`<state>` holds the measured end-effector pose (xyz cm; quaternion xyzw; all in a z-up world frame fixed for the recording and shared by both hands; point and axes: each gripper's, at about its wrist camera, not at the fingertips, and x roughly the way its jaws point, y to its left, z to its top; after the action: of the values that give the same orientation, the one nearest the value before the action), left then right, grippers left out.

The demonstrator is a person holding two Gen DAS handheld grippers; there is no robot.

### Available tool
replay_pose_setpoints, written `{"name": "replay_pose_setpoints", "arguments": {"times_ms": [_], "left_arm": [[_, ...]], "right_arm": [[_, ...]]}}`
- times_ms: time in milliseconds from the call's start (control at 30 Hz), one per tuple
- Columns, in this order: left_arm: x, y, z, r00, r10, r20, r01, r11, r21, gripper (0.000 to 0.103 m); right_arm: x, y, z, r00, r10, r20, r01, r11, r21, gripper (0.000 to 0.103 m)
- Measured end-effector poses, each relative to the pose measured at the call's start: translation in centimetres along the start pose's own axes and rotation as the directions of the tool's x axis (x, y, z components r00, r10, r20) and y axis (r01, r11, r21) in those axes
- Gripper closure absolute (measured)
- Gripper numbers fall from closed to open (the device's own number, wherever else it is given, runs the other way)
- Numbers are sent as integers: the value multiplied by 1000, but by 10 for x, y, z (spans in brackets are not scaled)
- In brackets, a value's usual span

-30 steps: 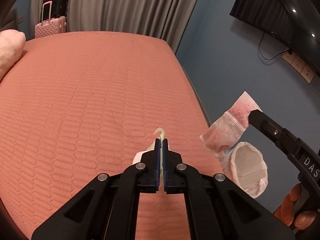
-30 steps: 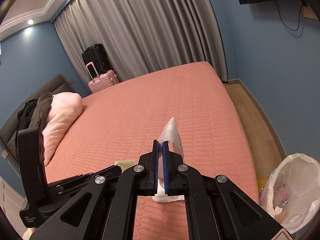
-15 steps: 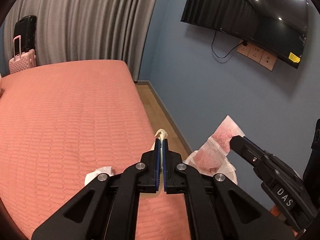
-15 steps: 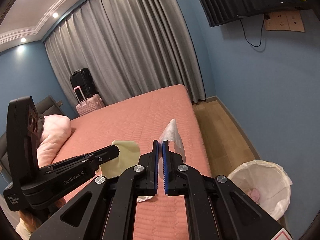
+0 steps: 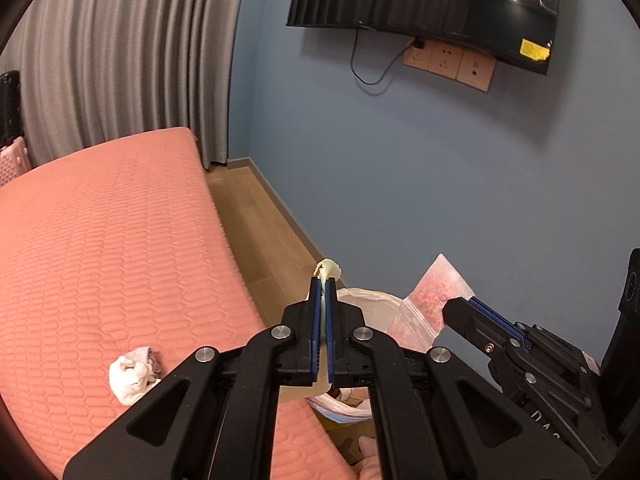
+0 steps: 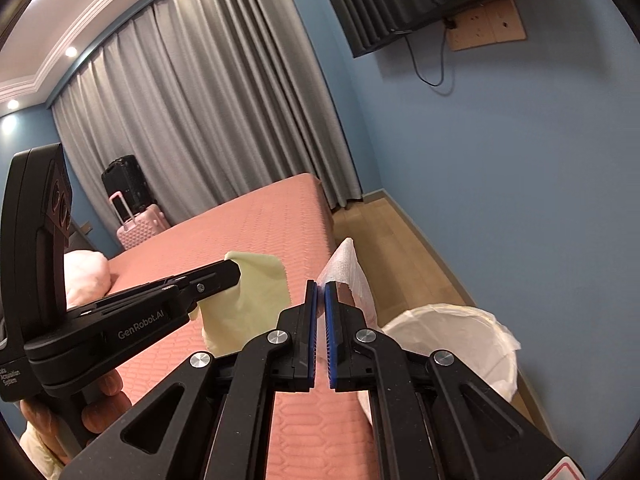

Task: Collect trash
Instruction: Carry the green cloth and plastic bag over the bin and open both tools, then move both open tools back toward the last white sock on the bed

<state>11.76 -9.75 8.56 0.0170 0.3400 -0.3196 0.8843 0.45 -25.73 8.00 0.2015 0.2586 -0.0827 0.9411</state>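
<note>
My left gripper (image 5: pixel 323 286) is shut on a pale yellow sheet (image 5: pixel 329 269), which hangs from it in the right wrist view (image 6: pixel 248 300). My right gripper (image 6: pixel 320 286) is shut on a clear plastic bag (image 6: pixel 352 276) that looks pinkish in the left wrist view (image 5: pixel 432 300). Both are held over the bed's right edge, near a white-lined trash bin (image 6: pixel 460 340) on the floor, which shows partly behind my left fingers (image 5: pixel 368 308). A crumpled white tissue (image 5: pixel 134 372) lies on the pink bed (image 5: pixel 100 240).
A wooden floor strip (image 6: pixel 400 248) runs between the bed and the blue wall (image 5: pixel 440 180). A TV (image 5: pixel 420 0) hangs on the wall. Grey curtains (image 6: pixel 220 120), a pink suitcase (image 6: pixel 140 224) and a pink pillow (image 6: pixel 86 276) lie at the far side.
Both grippers have swung right, from over the bed toward the trash bin, each still holding its piece. The tissue on the bed has come into view.
</note>
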Motion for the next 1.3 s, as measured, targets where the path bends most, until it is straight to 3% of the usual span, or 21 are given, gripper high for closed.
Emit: {"name": "replay_pose_setpoints", "arguments": {"times_ms": [367,733,800,867,933,1300], "left_arm": [[30,-36,1,997,-35,-63,39,998,59,100],[52,-52,7,994,-63,-90,69,996,61,99],[57,-53,9,992,-61,-109,67,996,53,94],[60,-51,10,992,-53,-115,57,998,34,71],[58,-48,9,994,-44,-97,46,999,15,57],[50,-43,5,998,-10,-67,10,1000,1,56]], "right_arm": [[4,-35,-13,999,-47,-29,48,998,42,99],[19,-41,-21,996,-68,-61,71,996,50,97],[21,-39,-21,996,-74,-58,77,996,54,94],[24,-39,-21,995,-77,-63,81,995,56,93],[25,-39,-22,995,-75,-65,78,995,55,93],[22,-31,-29,995,-72,-70,74,997,32,93]]}}
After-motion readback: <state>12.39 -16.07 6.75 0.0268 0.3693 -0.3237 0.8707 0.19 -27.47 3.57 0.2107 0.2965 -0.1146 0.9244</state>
